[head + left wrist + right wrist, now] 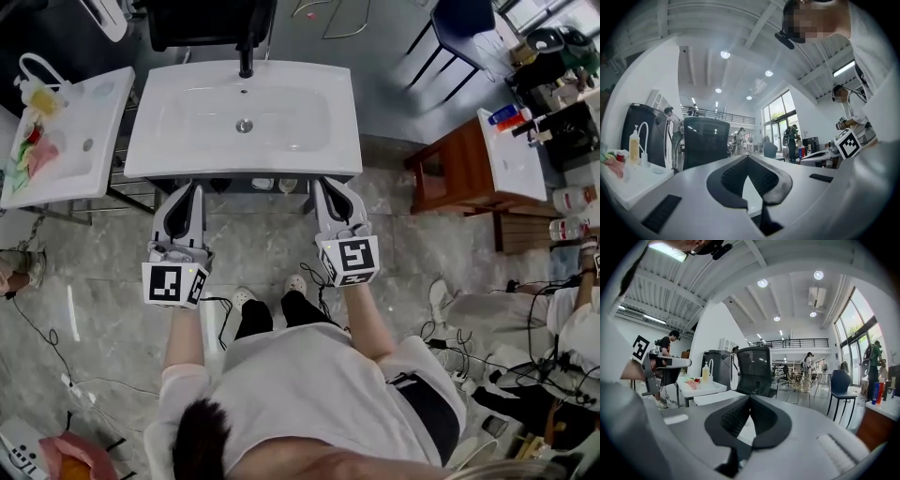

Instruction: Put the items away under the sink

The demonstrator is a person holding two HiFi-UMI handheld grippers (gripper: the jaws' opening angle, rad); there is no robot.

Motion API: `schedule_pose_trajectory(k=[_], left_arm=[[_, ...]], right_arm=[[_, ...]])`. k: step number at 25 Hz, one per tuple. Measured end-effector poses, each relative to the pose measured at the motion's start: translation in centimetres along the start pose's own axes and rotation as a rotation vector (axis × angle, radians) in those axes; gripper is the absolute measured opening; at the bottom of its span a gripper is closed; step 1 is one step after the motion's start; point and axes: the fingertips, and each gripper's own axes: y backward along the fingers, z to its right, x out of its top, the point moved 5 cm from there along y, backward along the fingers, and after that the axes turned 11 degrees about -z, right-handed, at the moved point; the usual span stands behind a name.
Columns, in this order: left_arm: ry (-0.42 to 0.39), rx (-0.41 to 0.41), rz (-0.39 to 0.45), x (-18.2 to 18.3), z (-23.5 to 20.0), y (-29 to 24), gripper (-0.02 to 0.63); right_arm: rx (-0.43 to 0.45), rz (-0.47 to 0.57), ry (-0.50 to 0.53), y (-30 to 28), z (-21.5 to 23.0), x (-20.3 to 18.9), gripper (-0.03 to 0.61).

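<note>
We are standing at the white sink [187, 127], holding the left hand-held gripper [185, 190] and the right hand-held gripper [333, 184] level, side by side, with their tips just beside the sink's near edge. Both gripper views show the jaws pressed together with nothing between the pads, so we are carrying nothing in either one. Two small pale things [263, 184], too small to name, are showing in the shadow under the sink's near edge, between the two grippers, and we are judging these to be items already stowed. On the white table [94, 89] at the far left a yellowish pump bottle [42, 98] is standing upright beside some colourful bits [33, 150]; if more is going away, we are taking that bottle as the next candidate. To do that well, we are planning to open the jaws fully before reaching, close on the bottle's body and not its pump neck, and keep it upright in transit. Coming back, we are meaning to drop low enough that its top is clearing the sink's underside, then set it beside the pale things without nudging them. The black office chair [211, 19] beyond the sink is well out of the way.
</note>
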Motion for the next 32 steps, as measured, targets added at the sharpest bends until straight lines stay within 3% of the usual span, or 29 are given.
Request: schedule_pose_trajectory(k=[17,32], left_arm=[[0.002,-0.014,0.077,4.3,0.2,0.4,0.008],[0.002,-0.054,0.120,6.1,1.2,0.7,0.008]], right_arm=[[-0.033,0.053,0.029,1.1,0.4,5.1,0.012],[-0.073,0.116,-0.021,3.5,1.1,7.2,0.012]])
